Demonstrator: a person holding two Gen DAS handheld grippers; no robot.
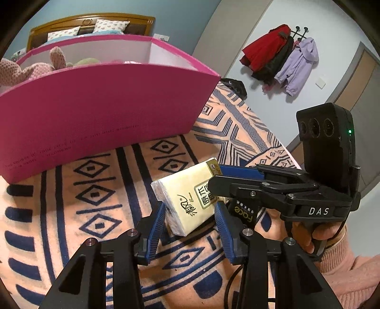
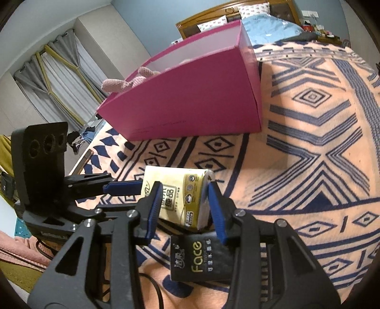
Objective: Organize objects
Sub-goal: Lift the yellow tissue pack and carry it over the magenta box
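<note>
The yellow tissue pack sits tilted, lifted off the patterned blanket, right between both sets of jaws. The left gripper has its blue pads on either side of the pack; the left pad looks to be touching the pack's edge, the right pad sits just beside it, so whether the jaws truly clamp it I cannot tell. From the right wrist view, the right gripper brackets the same yellow tissue pack, one blue pad over its printed face, the other at its crinkled end; contact looks close, but a firm grip I cannot confirm. The left gripper's blue finger comes in from the side and meets the pack's far end.

Just below the right jaws, a black tissue pack marked "Face" lies on the blanket, and it peeks out behind the left jaws too.

Beyond both sets of jaws stands a pink box, open-topped, with a pink knitted toy poking above its rim. Further off, coats hang on the wall, and a wooden headboard rises behind the box.
</note>
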